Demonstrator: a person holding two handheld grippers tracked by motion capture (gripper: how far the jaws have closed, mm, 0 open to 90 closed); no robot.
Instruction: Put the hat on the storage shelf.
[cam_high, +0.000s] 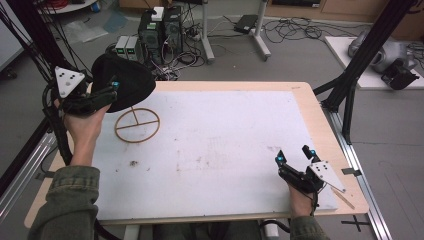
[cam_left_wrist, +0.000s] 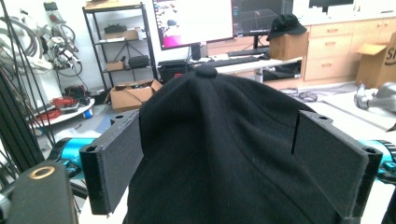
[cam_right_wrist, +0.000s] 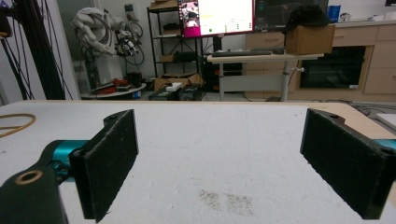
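The left gripper's (cam_left_wrist: 219, 186) wide-open jaws flank, without pinching, a soft, light black cap (cam_left_wrist: 219, 140) over the table's (cam_high: 225, 150) far left corner; grip its crown fabric.

tabletop (cam_high: 305, 107): pale wooden board with rounded corners, its edge showing as a border on all sides.
cover (cam_high: 225, 130): white sheet lying flat over most of the tabletop, scuffed, with faint brownish stains near its middle and front.
wooden stand (cam_high: 137, 125): a thin ring with crossed spokes, resting flat on the cover at the far left; a slim post rises from its hub.
right gripper (cam_high: 294, 156): rests low on the cover at the near right corner.
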